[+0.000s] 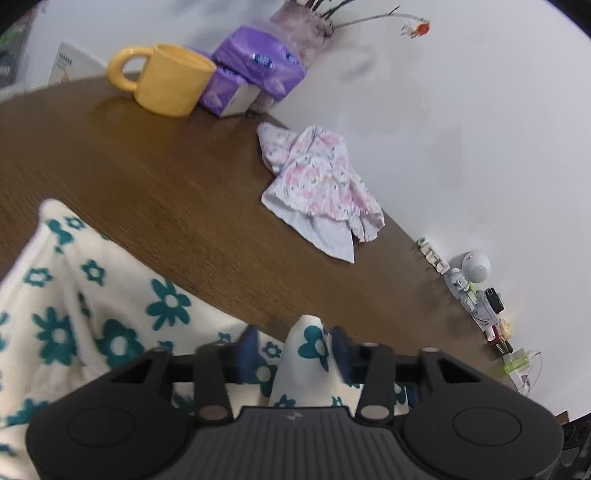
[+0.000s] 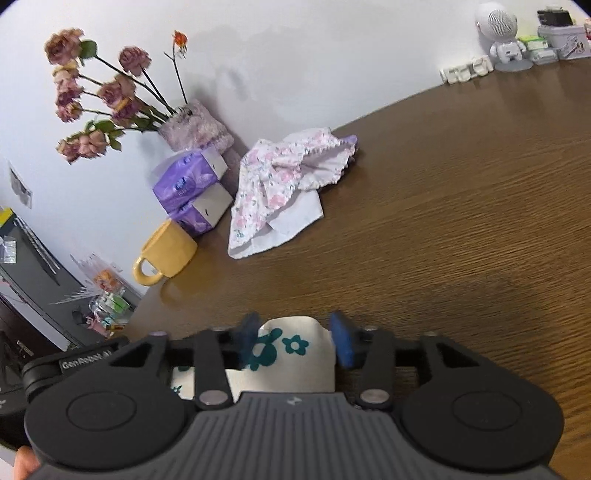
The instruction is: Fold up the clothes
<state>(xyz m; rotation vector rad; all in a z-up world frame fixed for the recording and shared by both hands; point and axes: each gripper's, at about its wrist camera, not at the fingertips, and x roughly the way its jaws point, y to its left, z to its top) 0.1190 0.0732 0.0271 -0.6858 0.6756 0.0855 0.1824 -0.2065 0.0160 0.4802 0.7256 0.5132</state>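
Note:
A cream garment with teal flowers [image 1: 92,295] lies on the brown wooden table [image 1: 147,166] at the lower left of the left wrist view. A raised fold of it stands between the blue pads of my left gripper [image 1: 295,347], whose jaws are apart and not pressing it. In the right wrist view another bunched part of the same cream garment [image 2: 291,347] fills the gap of my right gripper [image 2: 295,338], which is also open. A crumpled pink floral garment [image 1: 317,184] [image 2: 280,184] lies farther back near the wall, untouched.
A yellow mug [image 1: 170,79] [image 2: 168,254] and purple tissue packs [image 1: 255,66] [image 2: 188,184] stand by the wall, beside a vase of dried roses [image 2: 195,125]. A small white robot figure [image 1: 472,273] [image 2: 502,33] and trinkets line the far table edge. Bare tabletop [image 2: 443,221] spreads to the right.

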